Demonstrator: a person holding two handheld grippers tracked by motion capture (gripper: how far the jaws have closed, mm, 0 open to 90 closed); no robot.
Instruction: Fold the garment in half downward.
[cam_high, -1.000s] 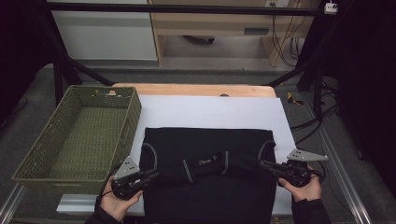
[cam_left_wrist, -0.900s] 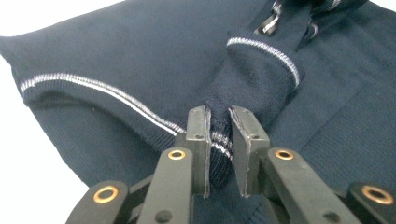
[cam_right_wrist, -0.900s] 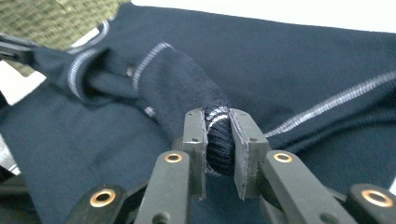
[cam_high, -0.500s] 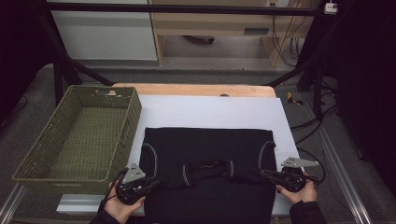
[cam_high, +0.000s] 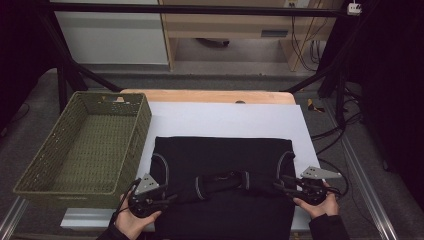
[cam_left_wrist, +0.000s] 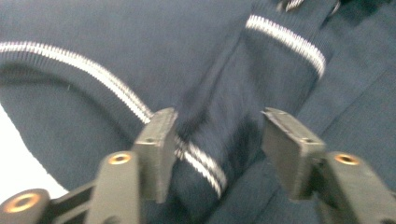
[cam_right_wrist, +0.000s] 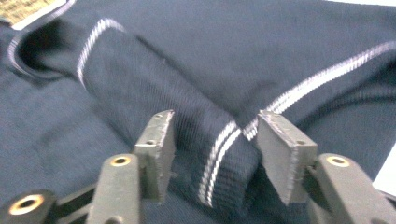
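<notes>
A dark navy garment (cam_high: 222, 165) with white-striped trim lies folded on the white sheet (cam_high: 225, 120). My left gripper (cam_high: 167, 197) sits at its lower left edge and my right gripper (cam_high: 280, 185) at its lower right, each held in a hand. In the left gripper view, the left gripper (cam_left_wrist: 217, 123) has just been opening; a striped fold of the garment (cam_left_wrist: 140, 56) lies loose between its jaws. The right gripper (cam_right_wrist: 215, 123) has also just been opening, and a ribbed, striped cuff of the garment (cam_right_wrist: 224, 46) rests between the pads with a gap on both sides.
A green woven basket (cam_high: 142, 125) stands at the left of the table, against the sheet's edge. The wooden table edge (cam_high: 200, 96) runs along the back. Cables hang off the right side by a metal rail (cam_high: 365, 185).
Both grippers' jaws have spread apart and let go of the fabric folds they pinched. The hands have stayed in about the same places.
</notes>
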